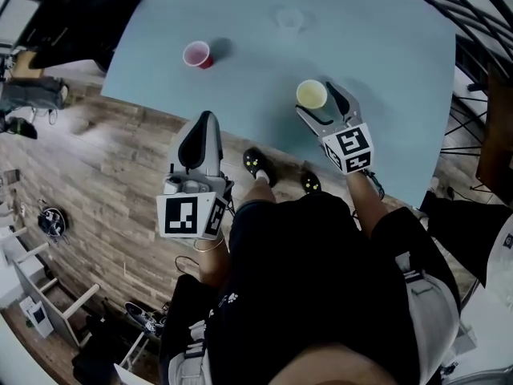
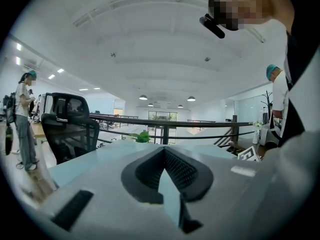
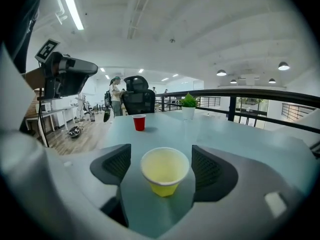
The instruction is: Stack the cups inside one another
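A yellow cup stands upright on the pale blue table near its front edge. My right gripper is open around it, one jaw on each side. In the right gripper view the yellow cup sits between the pads with gaps on both sides. A red cup stands upright farther left on the table, and in the right gripper view the red cup is beyond the yellow one. My left gripper is shut and empty, just off the table's front edge; its fingertips meet.
A small potted plant stands at the table's far side by a black railing. A black office chair is at the table's left end. Wooden floor lies below the front edge. A person stands far left.
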`<action>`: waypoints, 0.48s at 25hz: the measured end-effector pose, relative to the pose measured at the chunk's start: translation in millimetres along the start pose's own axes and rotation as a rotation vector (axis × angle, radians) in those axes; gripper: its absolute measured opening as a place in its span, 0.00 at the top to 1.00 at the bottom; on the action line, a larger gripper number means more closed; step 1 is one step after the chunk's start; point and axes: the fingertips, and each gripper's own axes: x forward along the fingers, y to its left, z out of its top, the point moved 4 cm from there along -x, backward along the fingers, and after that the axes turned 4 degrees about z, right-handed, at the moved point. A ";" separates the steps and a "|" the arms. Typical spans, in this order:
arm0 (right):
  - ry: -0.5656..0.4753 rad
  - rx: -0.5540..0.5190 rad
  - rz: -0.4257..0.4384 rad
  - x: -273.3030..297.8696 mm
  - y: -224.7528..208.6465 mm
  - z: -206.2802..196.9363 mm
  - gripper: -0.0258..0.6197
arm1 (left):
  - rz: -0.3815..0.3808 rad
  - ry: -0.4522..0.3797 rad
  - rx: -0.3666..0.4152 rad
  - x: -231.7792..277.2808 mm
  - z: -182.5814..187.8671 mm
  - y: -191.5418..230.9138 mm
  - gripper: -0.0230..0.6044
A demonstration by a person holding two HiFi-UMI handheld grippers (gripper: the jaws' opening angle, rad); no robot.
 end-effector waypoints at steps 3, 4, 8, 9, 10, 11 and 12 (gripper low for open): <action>0.027 0.008 -0.024 8.6 -0.1 -6.7 0.38 | -0.026 -0.013 0.007 3.8 0.0 10.9 0.97; 0.035 0.009 -0.032 11.1 -0.7 -7.9 0.38 | -0.031 -0.015 0.008 5.3 0.4 14.5 0.97; 0.065 0.012 -0.060 20.0 -0.9 -12.4 0.38 | -0.041 -0.007 0.000 13.0 1.9 27.8 0.97; 0.073 0.014 -0.065 21.5 -0.7 -14.2 0.38 | -0.040 0.001 -0.003 14.8 1.8 29.9 0.97; 0.080 0.016 -0.069 22.7 -0.4 -16.0 0.38 | -0.041 0.006 -0.004 16.5 1.8 31.5 0.97; 0.087 0.019 -0.071 23.5 -0.2 -17.3 0.39 | -0.046 0.008 -0.005 18.2 1.9 32.8 0.97; 0.092 0.020 -0.073 24.4 -0.1 -18.0 0.40 | -0.053 0.007 -0.005 20.0 2.2 34.2 0.97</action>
